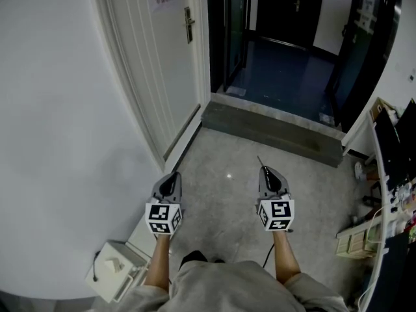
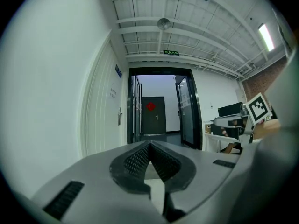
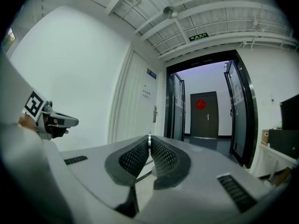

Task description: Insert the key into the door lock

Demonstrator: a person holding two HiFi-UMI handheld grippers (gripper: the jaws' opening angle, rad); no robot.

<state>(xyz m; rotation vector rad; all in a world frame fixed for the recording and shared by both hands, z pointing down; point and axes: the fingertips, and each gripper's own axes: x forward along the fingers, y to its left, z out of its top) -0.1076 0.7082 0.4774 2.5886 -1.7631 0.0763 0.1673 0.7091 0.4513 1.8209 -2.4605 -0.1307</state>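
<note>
The right gripper (image 1: 265,170) pinches the key (image 3: 149,138), tip pointing far ahead, and the lock (image 1: 188,25) is well away, far and to the left, on the side of the shut, empty left gripper (image 1: 173,175).

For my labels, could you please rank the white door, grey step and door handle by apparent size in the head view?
1. white door
2. grey step
3. door handle, though it lies farthest from the camera
</note>
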